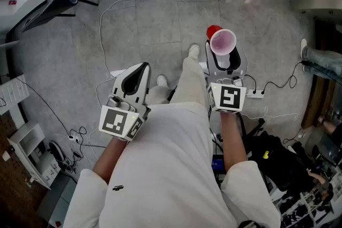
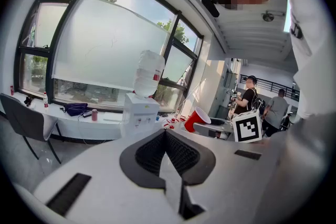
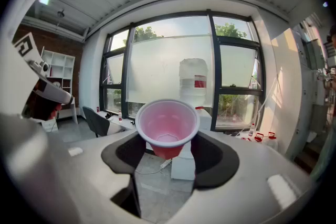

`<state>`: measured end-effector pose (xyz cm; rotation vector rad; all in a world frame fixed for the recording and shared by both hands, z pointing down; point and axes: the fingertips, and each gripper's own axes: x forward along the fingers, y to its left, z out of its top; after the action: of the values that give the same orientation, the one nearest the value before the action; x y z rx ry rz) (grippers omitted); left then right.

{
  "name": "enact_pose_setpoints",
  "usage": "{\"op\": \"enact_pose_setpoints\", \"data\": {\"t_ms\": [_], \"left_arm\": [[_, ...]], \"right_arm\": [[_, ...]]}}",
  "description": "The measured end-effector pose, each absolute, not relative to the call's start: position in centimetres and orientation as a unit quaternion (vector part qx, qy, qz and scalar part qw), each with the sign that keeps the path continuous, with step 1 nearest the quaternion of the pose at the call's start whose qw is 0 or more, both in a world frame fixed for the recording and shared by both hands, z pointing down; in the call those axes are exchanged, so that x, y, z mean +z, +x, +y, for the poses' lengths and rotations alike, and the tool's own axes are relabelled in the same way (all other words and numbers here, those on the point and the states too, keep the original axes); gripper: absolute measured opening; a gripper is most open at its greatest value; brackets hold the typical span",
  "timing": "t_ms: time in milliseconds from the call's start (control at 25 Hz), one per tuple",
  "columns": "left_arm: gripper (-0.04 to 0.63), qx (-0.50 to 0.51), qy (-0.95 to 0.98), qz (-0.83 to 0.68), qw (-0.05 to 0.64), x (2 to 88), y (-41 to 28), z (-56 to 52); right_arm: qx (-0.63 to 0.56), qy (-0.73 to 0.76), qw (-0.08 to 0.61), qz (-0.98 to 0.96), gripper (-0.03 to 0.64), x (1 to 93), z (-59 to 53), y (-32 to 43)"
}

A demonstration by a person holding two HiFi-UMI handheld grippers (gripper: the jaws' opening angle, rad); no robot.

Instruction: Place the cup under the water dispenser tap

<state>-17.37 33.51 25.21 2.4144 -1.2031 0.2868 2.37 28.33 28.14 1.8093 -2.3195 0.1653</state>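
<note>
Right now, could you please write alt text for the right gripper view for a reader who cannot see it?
The right gripper holds a red cup between its jaws, its open mouth tipped toward the camera. Beyond it, a white water dispenser with a bottle on top stands before a window.

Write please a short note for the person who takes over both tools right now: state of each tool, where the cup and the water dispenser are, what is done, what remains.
Left tool: jaws together, nothing between them, held beside the right one.
Right tool: closed on the cup, which is upright, mouth up and looks empty.
Water dispenser: ahead across the room, by the window, with its bottle on top; its tap is too small to make out.
Done: cup picked up.
Left: walk to the dispenser, set the cup under the tap, open the right tool.
</note>
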Motion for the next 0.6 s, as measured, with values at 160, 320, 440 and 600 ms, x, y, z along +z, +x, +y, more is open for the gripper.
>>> {"op": "enact_pose_setpoints", "data": {"t_ms": [160,320,440,600], "left_arm": [[0.006,0.087,0.873,-0.435,0.2,23.6,-18.3,36.9],[0.006,0.08,0.875,-0.438,0.193,22.4,-17.6,38.5],[0.006,0.077,0.876,-0.437,0.189,21.9,-16.5,39.2],[0.006,0.079,0.88,-0.433,0.178,21.3,-14.1,39.9]], "right_arm": [[0.061,0.618,0.09,-0.779,0.279,25.8,33.5,1.1],[0.055,0.611,0.086,-0.785,0.279,24.0,36.6,1.1],[0.051,0.603,0.075,-0.793,0.281,23.2,37.4,1.5],[0.048,0.599,0.056,-0.797,0.279,22.5,37.6,3.0]]}}
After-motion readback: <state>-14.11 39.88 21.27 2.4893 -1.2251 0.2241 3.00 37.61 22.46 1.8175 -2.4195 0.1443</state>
